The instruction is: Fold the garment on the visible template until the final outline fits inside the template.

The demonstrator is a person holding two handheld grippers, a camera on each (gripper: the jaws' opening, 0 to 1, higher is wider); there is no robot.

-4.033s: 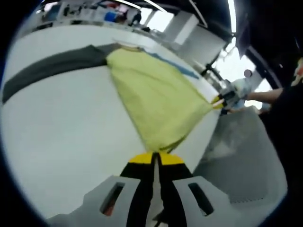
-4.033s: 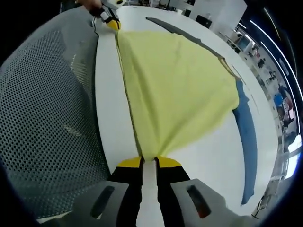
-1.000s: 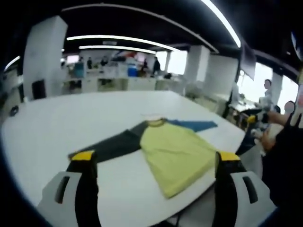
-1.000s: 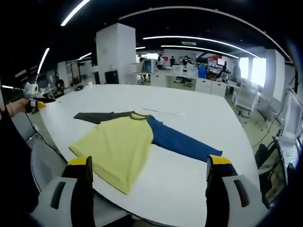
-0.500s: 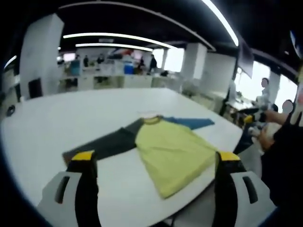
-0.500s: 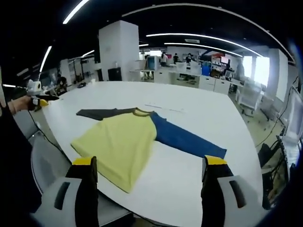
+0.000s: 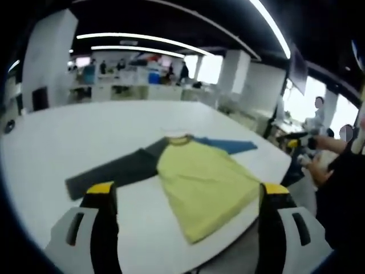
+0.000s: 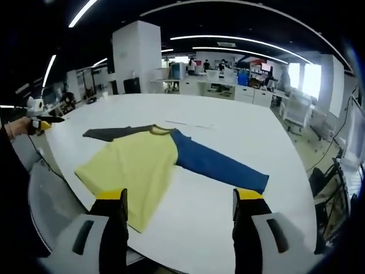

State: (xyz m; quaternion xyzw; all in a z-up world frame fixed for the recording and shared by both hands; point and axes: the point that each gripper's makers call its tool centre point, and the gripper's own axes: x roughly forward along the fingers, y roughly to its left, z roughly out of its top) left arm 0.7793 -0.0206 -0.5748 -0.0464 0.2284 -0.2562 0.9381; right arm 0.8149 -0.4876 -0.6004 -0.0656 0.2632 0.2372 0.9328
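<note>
Left tongs [image 7: 185,194] and right tongs [image 8: 179,200] both spread wide, empty, raised above the table.

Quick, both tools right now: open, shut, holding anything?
Left tool: open, holding nothing, above the shirt.
Right tool: open, holding nothing.

Garment [image 8: 149,161] soft matt cloth; table [image 8: 228,142] smooth white, faint sheen.

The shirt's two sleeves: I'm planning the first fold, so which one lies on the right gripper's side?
The blue sleeve, stretched toward the right gripper; the dark grey sleeve extends the other way, toward the left gripper.
</note>
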